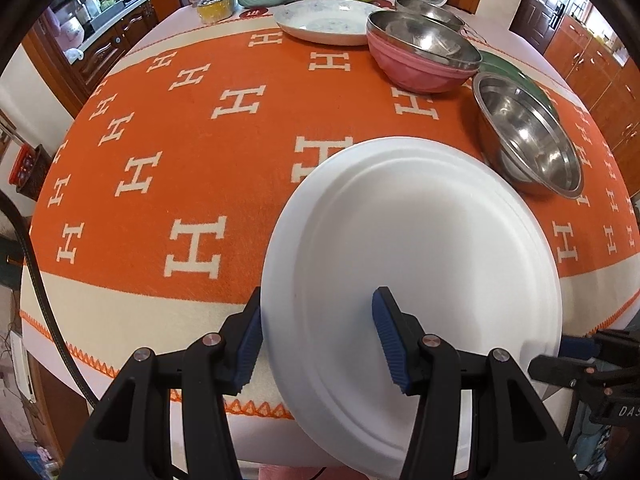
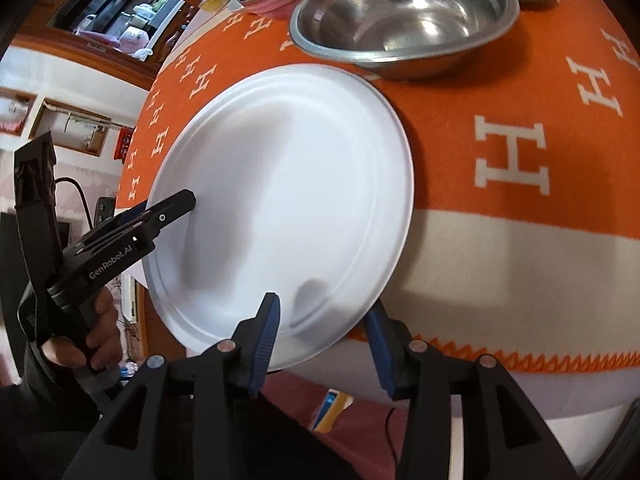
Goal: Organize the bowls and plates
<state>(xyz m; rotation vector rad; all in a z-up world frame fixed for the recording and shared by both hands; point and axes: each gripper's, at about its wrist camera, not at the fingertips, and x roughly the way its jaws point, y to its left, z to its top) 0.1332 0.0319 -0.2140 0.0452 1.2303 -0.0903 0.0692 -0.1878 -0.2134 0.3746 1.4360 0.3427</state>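
Left wrist view: the left tool (image 1: 318, 334) stands wide open astride the near left rim of a white plate (image 1: 412, 264), one blue pad below the rim and one above the plate's face; whether either touches it I cannot tell. The plate overhangs the near edge of the bench (image 1: 160, 184), which wears an orange cloth with white H marks. Just beyond the plate, right, sits a steel bowl (image 1: 528, 140), a green dish (image 1: 516, 76) behind it. Farther off a pink bowl (image 1: 416, 68) holds a steel one nested inside, with another steel bowl (image 1: 430, 12) and a patterned plate (image 1: 324, 22) at the far side. The right tool (image 1: 576, 350) shows at the plate's right rim.

Right wrist view: the right tool (image 2: 324, 340) is open wide, its pads either side of the plate's (image 2: 280, 184) near rim, not pinching it. The left tool (image 2: 168, 208), held in a hand (image 2: 100, 332), reaches over the plate's left rim. The steel bowl (image 2: 404, 16) stands just beyond the plate.
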